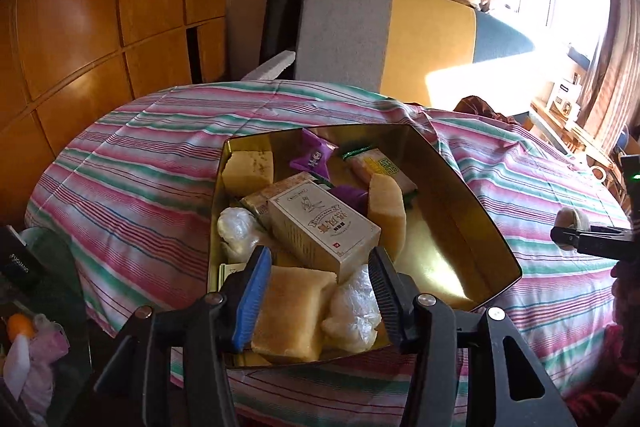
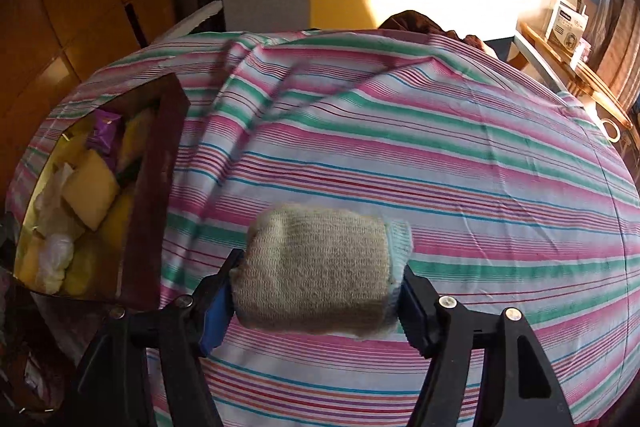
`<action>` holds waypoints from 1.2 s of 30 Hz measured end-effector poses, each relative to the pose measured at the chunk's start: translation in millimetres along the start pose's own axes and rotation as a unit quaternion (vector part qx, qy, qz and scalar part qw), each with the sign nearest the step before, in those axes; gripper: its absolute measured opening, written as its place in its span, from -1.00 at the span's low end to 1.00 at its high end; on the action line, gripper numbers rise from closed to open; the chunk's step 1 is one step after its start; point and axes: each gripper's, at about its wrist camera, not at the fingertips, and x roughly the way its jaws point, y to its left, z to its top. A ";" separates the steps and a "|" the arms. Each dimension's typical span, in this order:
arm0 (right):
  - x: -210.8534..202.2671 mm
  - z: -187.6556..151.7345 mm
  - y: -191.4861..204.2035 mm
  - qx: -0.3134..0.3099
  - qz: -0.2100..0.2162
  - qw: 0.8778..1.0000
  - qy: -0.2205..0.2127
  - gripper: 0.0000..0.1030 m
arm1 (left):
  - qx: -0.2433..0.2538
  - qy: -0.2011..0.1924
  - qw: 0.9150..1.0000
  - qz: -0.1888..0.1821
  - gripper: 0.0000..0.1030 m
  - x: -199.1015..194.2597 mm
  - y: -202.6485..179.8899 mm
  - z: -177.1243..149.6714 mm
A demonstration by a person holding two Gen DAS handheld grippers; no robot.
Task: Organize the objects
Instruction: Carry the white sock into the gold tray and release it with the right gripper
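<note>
- The right gripper (image 2: 316,291) is clamped on a beige knitted roll (image 2: 320,267), held crosswise between its jaws just above the striped cloth (image 2: 440,155).
- The left gripper (image 1: 320,291) is spread wide with nothing between its fingers, poised over the near end of a gold-lined box (image 1: 460,195).
- A tan sponge (image 1: 292,311) and a white bag (image 1: 352,311) lie between its fingers, inside the box.
- In the right view the box sits well to the roll's left.

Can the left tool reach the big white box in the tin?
Probably yes. The left tool is open just above the tin, and the white box lies on top of the pile right ahead, with nothing covering it.
</note>
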 end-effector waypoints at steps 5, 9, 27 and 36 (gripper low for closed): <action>-21.3 15.1 77.2 -0.066 0.063 0.995 -0.036 0.36 | -0.011 -0.003 1.000 0.012 0.10 -4.2 8.6 -2.0; -23.7 18.1 131.9 -0.114 0.098 0.988 -0.039 0.37 | -0.023 -0.004 0.999 0.023 0.17 -5.8 17.4 -2.5; 41.8 -19.2 202.3 -0.182 0.131 0.973 0.055 0.61 | -0.058 0.004 0.996 0.063 0.61 -0.1 41.8 -3.8; 8.5 -8.8 195.0 -0.148 0.128 0.981 -0.007 0.61 | -0.056 -0.010 0.996 0.074 0.93 -8.9 39.7 -2.9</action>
